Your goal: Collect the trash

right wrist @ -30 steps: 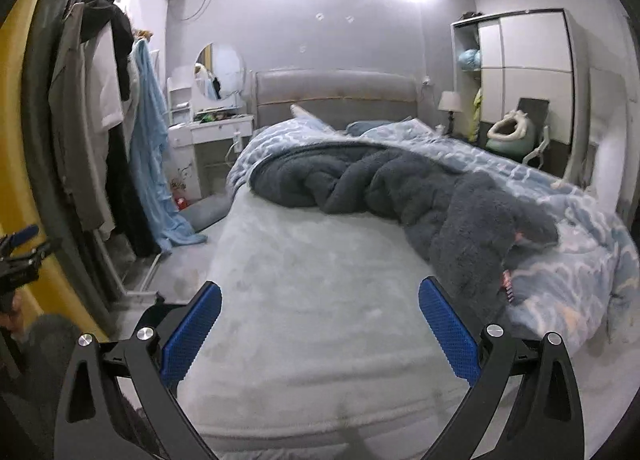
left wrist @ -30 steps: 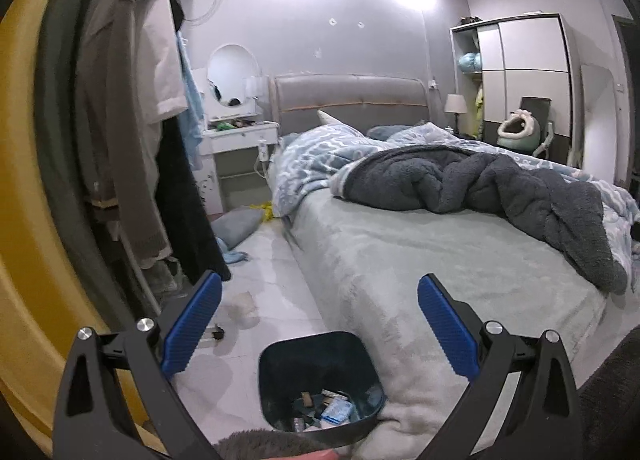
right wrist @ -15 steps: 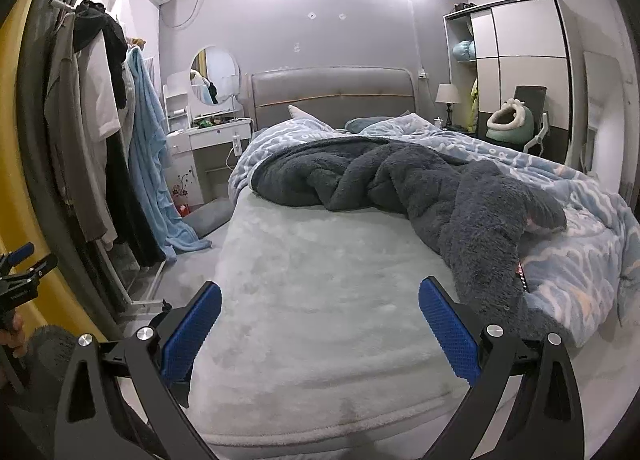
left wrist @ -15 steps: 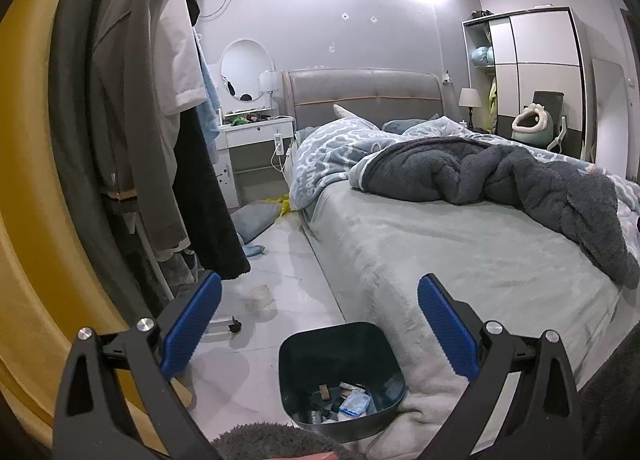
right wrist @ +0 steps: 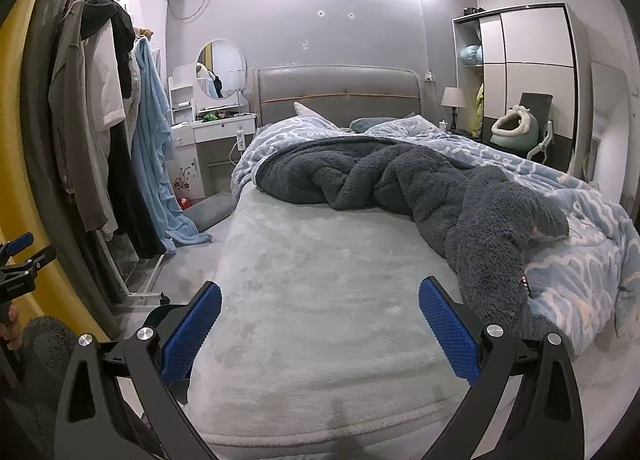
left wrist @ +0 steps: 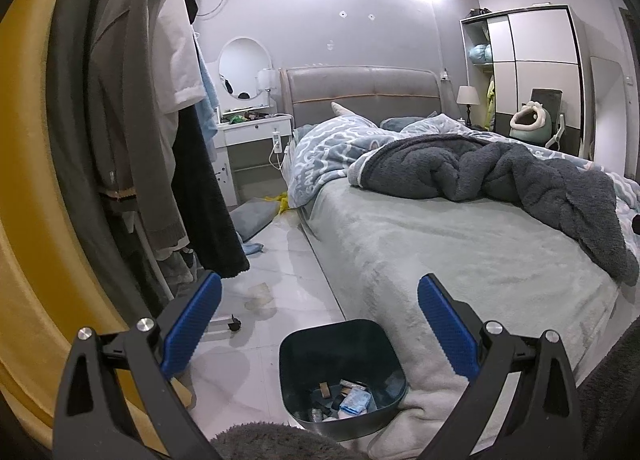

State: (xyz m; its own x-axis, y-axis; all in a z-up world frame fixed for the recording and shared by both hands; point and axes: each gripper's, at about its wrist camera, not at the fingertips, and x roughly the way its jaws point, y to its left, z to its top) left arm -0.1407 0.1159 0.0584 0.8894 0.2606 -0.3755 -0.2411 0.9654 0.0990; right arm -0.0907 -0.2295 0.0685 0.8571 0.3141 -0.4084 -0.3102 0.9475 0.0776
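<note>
Left wrist view: left gripper (left wrist: 318,326) hanging wide open, gripping nothing, above dark trash bin (left wrist: 340,344). Bin sitting on white floor (left wrist: 280,284), touching bed (left wrist: 460,260) corner; small scraps, possibly wrappers (left wrist: 352,400), lying inside.

Right wrist view: right gripper (right wrist: 320,334) spreading fully, carrying nothing, facing grey blanket (right wrist: 400,179) on bed. Bin rim only partly showing behind left finger.

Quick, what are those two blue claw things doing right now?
Left gripper: jaws open, holding nothing.
Right gripper: jaws open, holding nothing.
</note>
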